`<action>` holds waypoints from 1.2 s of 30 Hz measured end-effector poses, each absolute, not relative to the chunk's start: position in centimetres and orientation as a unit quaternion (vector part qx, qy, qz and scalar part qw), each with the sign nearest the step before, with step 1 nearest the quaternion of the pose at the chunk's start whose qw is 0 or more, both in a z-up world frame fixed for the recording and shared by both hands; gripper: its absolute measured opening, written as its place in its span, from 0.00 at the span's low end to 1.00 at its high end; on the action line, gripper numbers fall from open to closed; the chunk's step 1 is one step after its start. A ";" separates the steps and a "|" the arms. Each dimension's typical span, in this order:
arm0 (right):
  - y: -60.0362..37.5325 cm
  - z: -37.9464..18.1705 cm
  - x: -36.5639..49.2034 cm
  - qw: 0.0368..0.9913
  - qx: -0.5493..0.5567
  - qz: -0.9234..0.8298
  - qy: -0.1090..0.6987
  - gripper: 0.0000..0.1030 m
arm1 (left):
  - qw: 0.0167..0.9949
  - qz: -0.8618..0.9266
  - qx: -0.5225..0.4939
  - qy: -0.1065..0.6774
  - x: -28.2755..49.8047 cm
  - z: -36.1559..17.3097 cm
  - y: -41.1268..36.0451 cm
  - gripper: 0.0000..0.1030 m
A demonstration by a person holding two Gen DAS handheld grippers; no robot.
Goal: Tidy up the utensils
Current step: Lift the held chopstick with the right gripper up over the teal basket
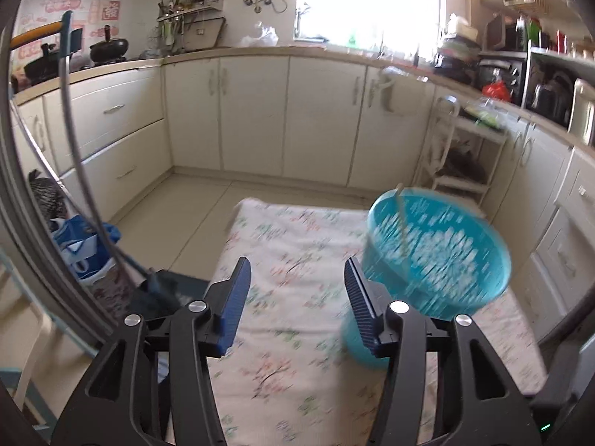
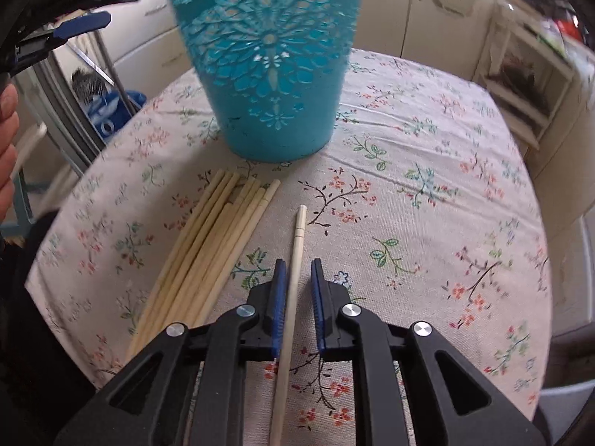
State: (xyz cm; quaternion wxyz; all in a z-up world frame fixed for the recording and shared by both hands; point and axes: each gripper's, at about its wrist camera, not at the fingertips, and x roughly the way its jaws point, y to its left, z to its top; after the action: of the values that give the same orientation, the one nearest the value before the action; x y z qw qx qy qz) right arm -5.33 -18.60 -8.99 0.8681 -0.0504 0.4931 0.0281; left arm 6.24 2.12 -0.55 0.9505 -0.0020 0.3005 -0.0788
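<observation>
While R gripper (image 2: 297,278) straddles lone chopstick (image 2: 293,278), jaws narrow, not pinching | L gripper (image 1: 293,297) wide, empty, beside teal holder (image 1: 438,252) | bundle (image 2: 208,245) on desk (image 2: 427,204) | tip: center stick, close fully pre-lift

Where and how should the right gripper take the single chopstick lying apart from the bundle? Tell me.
Grip the single chopstick on its shaft a little short of the thicker end, coming from above with one pad on each long side. It lies flat on the tablecloth, clear of the bundle of chopsticks, and already runs between the slightly parted jaws of the right gripper, so they only need to close.
</observation>
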 end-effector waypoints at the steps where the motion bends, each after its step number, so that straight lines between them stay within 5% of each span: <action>1: -18.5 -9.0 -5.4 0.867 -0.048 0.029 0.495 0.07 | 0.949 -0.073 0.005 0.308 6.1 -1.2 2.2 0.52; 15: -23.0 -1.5 -8.4 0.908 0.154 0.040 0.389 0.06 | 0.935 -0.073 0.021 0.348 3.6 -5.4 3.2 0.61; 36: -21.7 12.1 1.2 0.958 0.237 0.072 0.149 0.06 | 0.925 -0.080 0.025 0.371 3.8 -6.5 2.4 0.71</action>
State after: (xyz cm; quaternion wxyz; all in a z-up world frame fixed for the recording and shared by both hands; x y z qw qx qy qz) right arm 1.18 -21.72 12.06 0.9575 0.2365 0.1487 0.0717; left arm 3.76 2.44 -6.55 0.9249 0.0252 0.3709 -0.0799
